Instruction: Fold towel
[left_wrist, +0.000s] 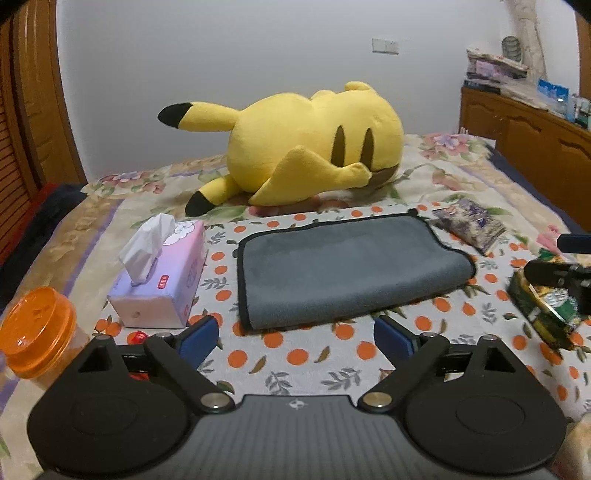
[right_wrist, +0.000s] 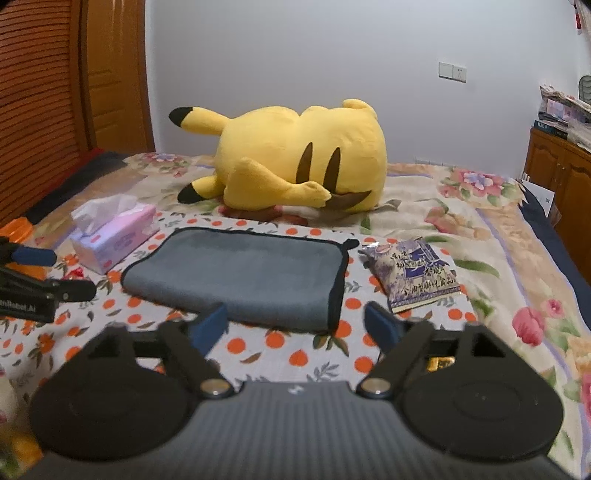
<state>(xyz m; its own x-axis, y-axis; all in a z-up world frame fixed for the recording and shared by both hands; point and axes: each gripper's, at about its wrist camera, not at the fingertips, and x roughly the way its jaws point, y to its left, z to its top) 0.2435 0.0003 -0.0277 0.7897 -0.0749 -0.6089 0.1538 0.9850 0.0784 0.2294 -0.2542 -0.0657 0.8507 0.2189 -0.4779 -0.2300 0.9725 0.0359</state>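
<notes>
A grey towel with black trim (left_wrist: 347, 269) lies folded flat on an orange-dotted cloth (left_wrist: 295, 362) on the bed. It also shows in the right wrist view (right_wrist: 243, 273). My left gripper (left_wrist: 295, 332) is open and empty, just in front of the towel's near edge. My right gripper (right_wrist: 295, 321) is open and empty, in front of the towel's near right corner. The left gripper shows at the left edge of the right wrist view (right_wrist: 55, 273); the right gripper shows at the right edge of the left wrist view (left_wrist: 561, 258).
A yellow plush toy (left_wrist: 306, 147) lies behind the towel. A pink tissue box (left_wrist: 162, 280) stands left of it. A purple snack bag (right_wrist: 421, 273) lies right. An orange-lidded jar (left_wrist: 37, 332) and a green packet (left_wrist: 543, 310) lie nearby. A wooden cabinet (left_wrist: 535, 136) stands at right.
</notes>
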